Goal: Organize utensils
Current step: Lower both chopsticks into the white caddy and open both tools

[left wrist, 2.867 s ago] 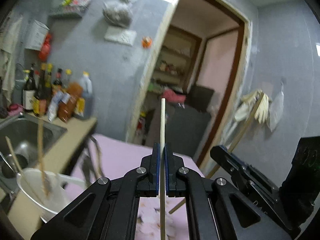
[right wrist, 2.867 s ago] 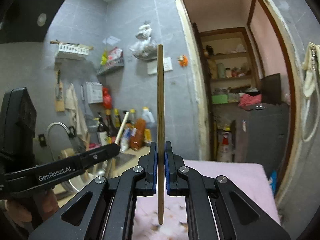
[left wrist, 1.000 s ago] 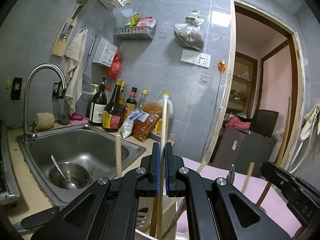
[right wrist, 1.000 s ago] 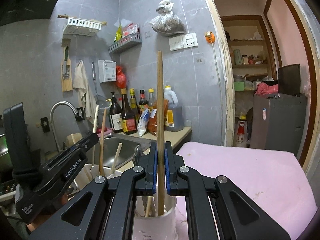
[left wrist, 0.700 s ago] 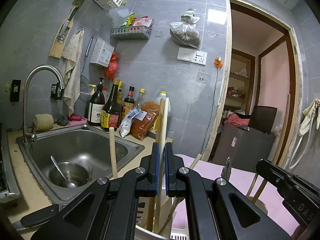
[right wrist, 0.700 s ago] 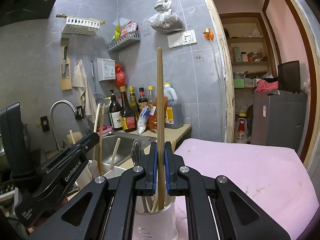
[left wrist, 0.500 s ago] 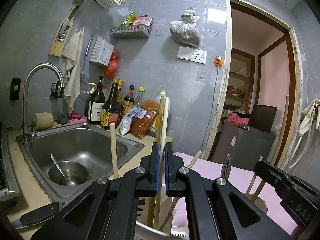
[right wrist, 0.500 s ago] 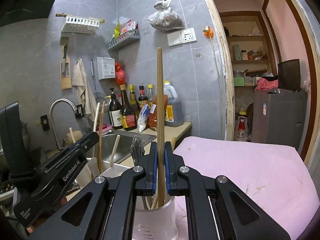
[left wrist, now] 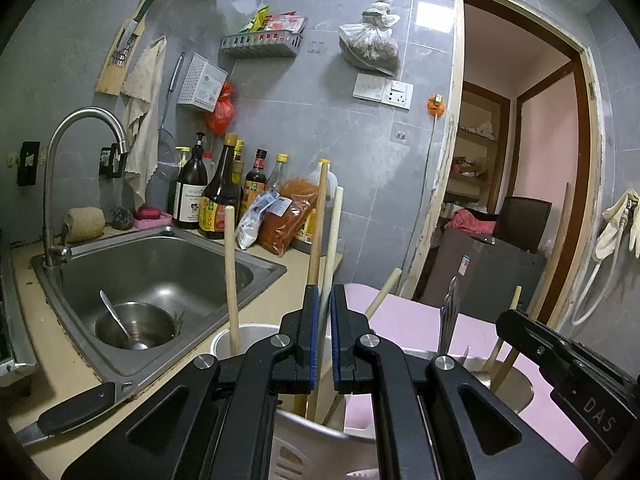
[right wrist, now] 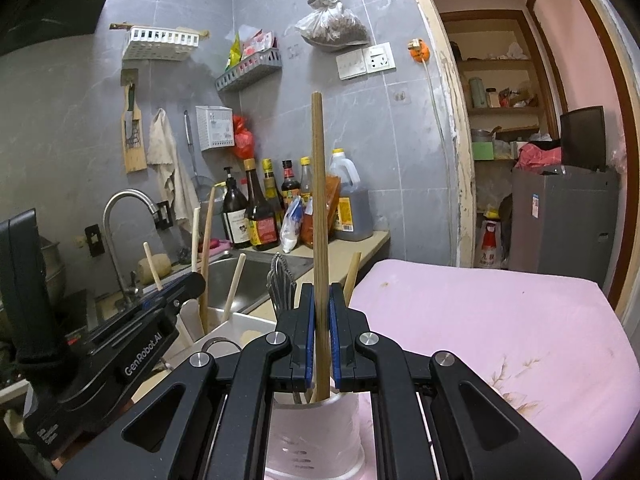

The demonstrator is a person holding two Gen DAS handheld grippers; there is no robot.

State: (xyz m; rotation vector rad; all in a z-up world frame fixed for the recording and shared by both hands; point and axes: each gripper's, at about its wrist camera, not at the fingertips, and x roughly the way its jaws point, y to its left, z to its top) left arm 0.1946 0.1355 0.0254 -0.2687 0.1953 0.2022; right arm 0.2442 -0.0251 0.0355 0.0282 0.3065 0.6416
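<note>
My left gripper (left wrist: 323,340) has its jaws slightly parted over a white holder (left wrist: 304,444). A pale chopstick (left wrist: 333,236) and a brown one (left wrist: 318,220) stand loose in the gap, their lower ends in the holder. My right gripper (right wrist: 321,336) has its jaws a little apart around a brown chopstick (right wrist: 319,200), whose lower end rests in a white cup (right wrist: 316,436). Forks (right wrist: 280,280) and other sticks stand in that cup. The left gripper's body (right wrist: 132,344) shows at the left of the right wrist view.
A steel sink (left wrist: 160,272) with a bowl and spoon (left wrist: 132,328) lies left, with a tap (left wrist: 76,152) and bottles (left wrist: 216,200) behind. A pink table (right wrist: 500,328) spreads right. A second white cup (left wrist: 240,340) holds a wooden stick (left wrist: 230,272).
Both grippers came down over the holders with their chopsticks. In the last half second both pairs of jaws parted slightly, and the sticks now stand in the cups.
</note>
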